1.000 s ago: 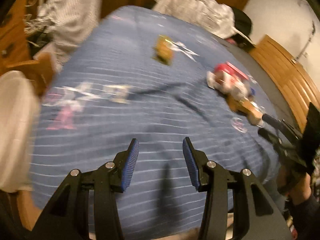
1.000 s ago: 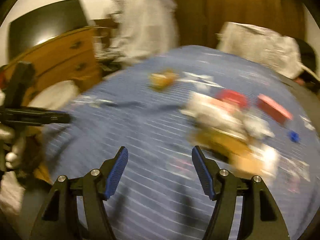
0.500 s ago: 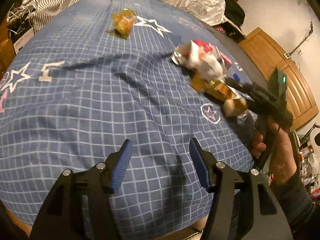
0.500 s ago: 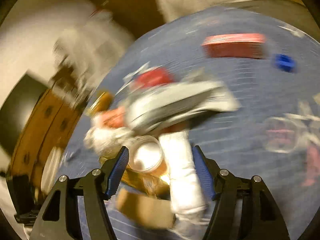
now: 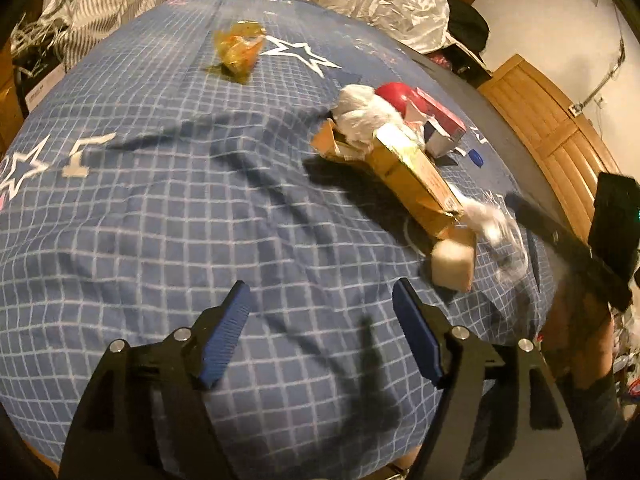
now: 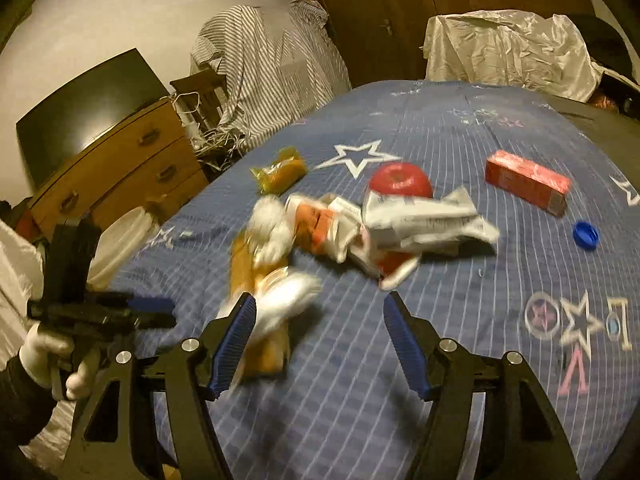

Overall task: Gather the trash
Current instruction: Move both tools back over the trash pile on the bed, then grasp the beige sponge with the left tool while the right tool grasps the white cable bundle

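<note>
A heap of trash lies on the blue checked bedcover (image 5: 160, 208): a long brown carton (image 5: 416, 176), white crumpled paper (image 5: 364, 116), a red round lid (image 6: 400, 178) and a torn white box (image 6: 424, 216). A red box (image 6: 526, 182), a blue bottle cap (image 6: 585, 234) and a yellow wrapper (image 5: 239, 50) lie apart from it. My left gripper (image 5: 322, 332) is open and empty above bare cover, short of the heap. My right gripper (image 6: 318, 336) is open and empty, with a white crumpled piece (image 6: 286, 300) by its left finger.
A wooden dresser (image 6: 116, 164) and a white bin (image 6: 120, 240) stand left of the bed. A striped shirt (image 6: 260, 64) and a silver plastic sheet (image 6: 508, 48) sit beyond the far edge. A wooden door (image 5: 548, 120) is to the right.
Both grippers swung across the bed. The right gripper pulled back from close over the heap and now views it from farther off. Both stayed open.
</note>
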Demonstrator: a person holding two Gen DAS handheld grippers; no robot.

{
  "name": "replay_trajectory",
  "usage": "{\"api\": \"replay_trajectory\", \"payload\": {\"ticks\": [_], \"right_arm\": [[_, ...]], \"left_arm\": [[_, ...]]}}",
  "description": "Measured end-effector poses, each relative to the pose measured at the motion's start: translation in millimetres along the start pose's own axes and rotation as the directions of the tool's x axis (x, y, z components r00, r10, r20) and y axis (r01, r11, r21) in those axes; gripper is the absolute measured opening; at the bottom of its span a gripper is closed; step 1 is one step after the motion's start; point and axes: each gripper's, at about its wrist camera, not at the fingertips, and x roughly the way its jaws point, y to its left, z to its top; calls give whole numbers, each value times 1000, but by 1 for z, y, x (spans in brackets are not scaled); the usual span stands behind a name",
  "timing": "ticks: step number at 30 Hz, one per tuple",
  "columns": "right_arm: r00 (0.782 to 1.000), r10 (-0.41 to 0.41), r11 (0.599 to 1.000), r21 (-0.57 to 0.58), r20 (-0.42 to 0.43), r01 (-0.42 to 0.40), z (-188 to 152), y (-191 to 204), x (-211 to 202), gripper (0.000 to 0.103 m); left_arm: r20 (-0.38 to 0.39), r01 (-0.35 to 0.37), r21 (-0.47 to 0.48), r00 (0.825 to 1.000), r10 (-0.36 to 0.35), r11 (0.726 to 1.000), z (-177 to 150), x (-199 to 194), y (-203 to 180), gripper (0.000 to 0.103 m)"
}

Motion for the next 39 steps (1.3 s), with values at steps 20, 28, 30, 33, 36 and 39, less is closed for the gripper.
{"api": "replay_trajectory", "payload": {"ticks": [20,28,30,33,36,39], "right_arm": [[958,285,818,532,-44,-219,5,-38,100,31],[997,47,931,364,-61,-22,2,-62,28,23],[996,-40,957,285,-78,61,1,-64,6,23],[982,-161,964,196,-96,178,-9,-74,-23,23],[967,-231,960,135,-112,245,-21,-85,-44,23],[959,-253,958,104,-126,266,-34,-93,-55,24]], "left_arm": [[-21,22,144,1000,-19,989,-6,22,-53,75],[-60,117,220,993,-106,968,5,52,-93,75],[-74,150,237,988,-136,960,8,59,-107,75],[-86,181,294,983,-162,939,5,65,-132,75],[-99,183,356,983,-157,917,-4,77,-160,75],[-80,167,338,986,-148,926,-1,85,-168,75]]}}
